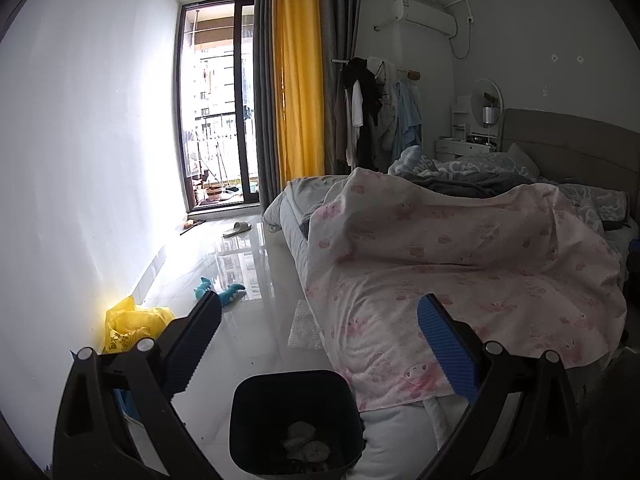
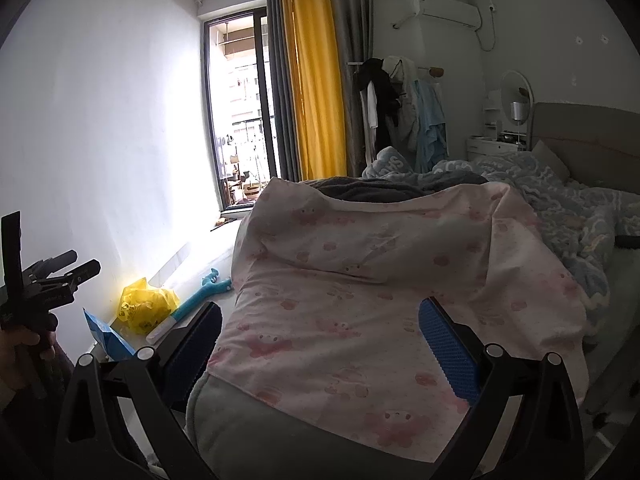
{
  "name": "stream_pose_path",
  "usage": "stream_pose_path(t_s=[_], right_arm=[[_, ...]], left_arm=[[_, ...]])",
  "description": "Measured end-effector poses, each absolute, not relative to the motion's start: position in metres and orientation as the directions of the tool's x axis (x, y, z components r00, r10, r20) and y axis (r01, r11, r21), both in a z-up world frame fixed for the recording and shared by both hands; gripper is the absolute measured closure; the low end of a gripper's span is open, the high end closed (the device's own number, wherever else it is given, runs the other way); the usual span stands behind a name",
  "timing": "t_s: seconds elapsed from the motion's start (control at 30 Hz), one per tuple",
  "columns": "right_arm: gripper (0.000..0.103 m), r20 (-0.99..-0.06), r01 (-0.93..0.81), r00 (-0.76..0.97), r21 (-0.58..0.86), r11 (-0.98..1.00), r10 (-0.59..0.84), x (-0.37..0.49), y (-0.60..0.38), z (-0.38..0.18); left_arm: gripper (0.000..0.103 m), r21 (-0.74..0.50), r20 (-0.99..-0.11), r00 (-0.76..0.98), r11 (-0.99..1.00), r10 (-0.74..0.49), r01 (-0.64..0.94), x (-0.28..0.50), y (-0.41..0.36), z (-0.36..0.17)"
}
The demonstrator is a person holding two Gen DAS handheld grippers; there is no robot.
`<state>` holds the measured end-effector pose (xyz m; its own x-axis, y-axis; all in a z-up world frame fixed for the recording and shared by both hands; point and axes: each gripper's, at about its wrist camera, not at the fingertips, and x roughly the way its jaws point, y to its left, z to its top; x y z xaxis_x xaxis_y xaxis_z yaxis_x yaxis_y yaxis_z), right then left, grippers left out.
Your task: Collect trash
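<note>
- Directly below my left gripper (image 1: 320, 344), closest to its lens, stands a black trash bin (image 1: 256, 420) with pale crumpled scraps (image 1: 304, 446) lying in its bottom; the blue-padded fingers are spread wide with nothing between them.
- Ahead of that gripper, on the glossy floor, I see a patch of bubble wrap (image 1: 306, 328) against the bed's foot; off to its left a yellow plastic bag (image 1: 132, 326) sits by the wall, and further on a teal plush toy (image 1: 222, 290) and a grey slipper (image 1: 237, 229).
- On its right hangs the pink printed quilt (image 1: 460, 260).
- My right gripper (image 2: 320, 344) is spread just as wide and holds nothing, hovering over the same quilt (image 2: 380, 280) at the bed's corner.
- Left of it I see the yellow bag (image 2: 146, 306), a blue packet (image 2: 106, 336) and a white tube (image 2: 162, 330) on the floor.
- At that view's far left edge, a hand (image 2: 18, 354) grips the left gripper's handle.
</note>
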<state>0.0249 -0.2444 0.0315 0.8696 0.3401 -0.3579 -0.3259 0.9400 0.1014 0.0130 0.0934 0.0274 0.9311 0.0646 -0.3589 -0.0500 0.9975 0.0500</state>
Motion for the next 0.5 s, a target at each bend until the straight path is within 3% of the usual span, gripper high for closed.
stream_pose_path(t_s=[0.5], right_arm=[[0.003,-0.353,-0.326,0.871,0.109,0.939,0.343,0.0232,-0.2411,0.0327]], left_arm=[[0.003,0.051,-0.357,0.933,0.998,0.049,-0.033,0.0134,0.0871,0.0271]])
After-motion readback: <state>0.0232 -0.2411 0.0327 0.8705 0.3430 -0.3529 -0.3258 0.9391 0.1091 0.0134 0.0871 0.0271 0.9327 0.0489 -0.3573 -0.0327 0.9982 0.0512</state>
